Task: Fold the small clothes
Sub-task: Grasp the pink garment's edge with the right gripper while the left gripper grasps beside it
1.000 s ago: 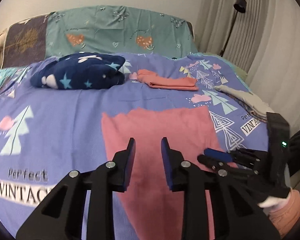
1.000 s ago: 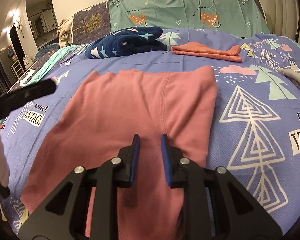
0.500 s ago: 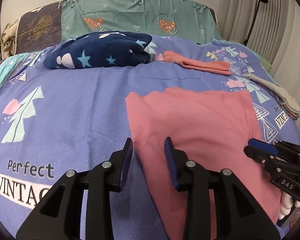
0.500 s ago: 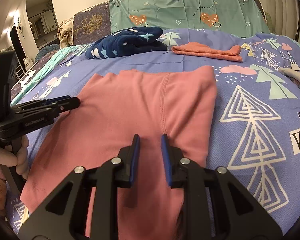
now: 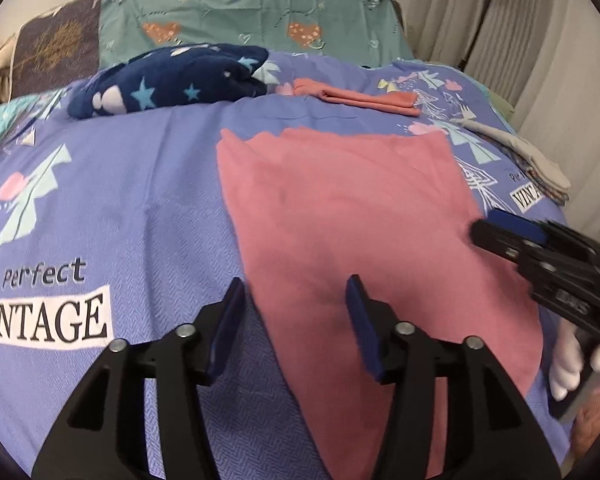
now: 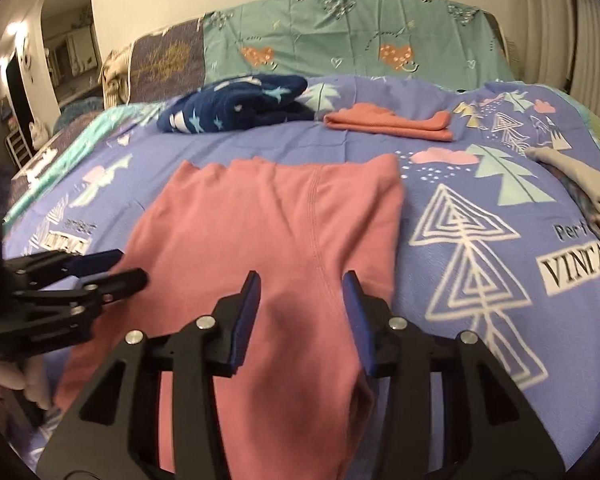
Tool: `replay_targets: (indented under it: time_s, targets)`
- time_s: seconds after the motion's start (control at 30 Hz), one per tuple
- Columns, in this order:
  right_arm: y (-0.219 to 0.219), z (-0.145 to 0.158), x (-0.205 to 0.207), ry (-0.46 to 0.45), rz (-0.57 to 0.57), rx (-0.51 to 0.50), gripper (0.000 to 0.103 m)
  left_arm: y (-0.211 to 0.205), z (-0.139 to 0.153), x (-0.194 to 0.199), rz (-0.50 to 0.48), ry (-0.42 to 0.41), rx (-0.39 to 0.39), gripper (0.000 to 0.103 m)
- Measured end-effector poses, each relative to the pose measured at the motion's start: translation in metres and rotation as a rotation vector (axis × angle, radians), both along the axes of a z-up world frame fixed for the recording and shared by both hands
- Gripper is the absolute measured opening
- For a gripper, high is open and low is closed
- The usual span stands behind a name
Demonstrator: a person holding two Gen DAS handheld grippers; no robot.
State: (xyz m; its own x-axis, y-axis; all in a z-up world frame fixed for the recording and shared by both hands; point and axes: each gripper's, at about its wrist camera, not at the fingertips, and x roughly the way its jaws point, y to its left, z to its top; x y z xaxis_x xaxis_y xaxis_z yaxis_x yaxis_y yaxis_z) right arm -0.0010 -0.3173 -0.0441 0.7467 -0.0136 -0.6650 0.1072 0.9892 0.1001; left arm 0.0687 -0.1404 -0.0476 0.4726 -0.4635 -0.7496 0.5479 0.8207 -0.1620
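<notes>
Right now the pink pants (image 6: pixel 268 232) lie flat in the middle of the bed (image 5: pixel 112 184), on its purple cover with trees and the word VINTAGE. Their wide waist end points toward the head of the bed and the legs run to the near edge. The left tool (image 5: pixel 292 320) hangs over the left edge of the pants, one finger above the purple cover and the other above the pink cloth. Its jaws are opening, with the edge of the cloth below the gap, and they do not pinch it. The right tool (image 6: pixel 300 316) hangs over the right leg, beside the seam. Its jaws are opening too, with pink cloth under the gap, not squeezed. A hand in a white glove (image 5: pixel 568 364) holds the right tool at the right near edge. Farther back, near the head of the bed, sit a dark blue blanket with stars (image 5: pixel 172 80) and folded orange clothes (image 6: pixel 392 124). A gray cloth pile (image 5: pixel 528 156) lies at the right edge.
</notes>
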Motion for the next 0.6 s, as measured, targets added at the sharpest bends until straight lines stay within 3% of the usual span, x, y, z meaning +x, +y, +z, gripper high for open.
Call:
replay_targets:
  time_s: [0.13, 0.33, 0.53, 0.6]
  targets:
    - [-0.005, 0.004, -0.013, 0.002, -0.039, -0.045, 0.046, 0.002, -0.002, 0.001, 0.011, 0.011, -0.011, 0.058]
    - [-0.018, 0.004, -0.022, 0.017, -0.088, -0.025, 0.047, 0.003, -0.003, 0.001, 0.021, 0.018, -0.021, 0.059]
    - [-0.013, 0.008, -0.028, 0.002, -0.072, -0.054, 0.052, 0.004, -0.003, 0.003, 0.022, 0.034, -0.028, 0.06]
    - [-0.017, 0.007, -0.027, 0.01, -0.059, -0.032, 0.056, 0.007, -0.003, 0.005, 0.018, 0.073, -0.062, 0.06]
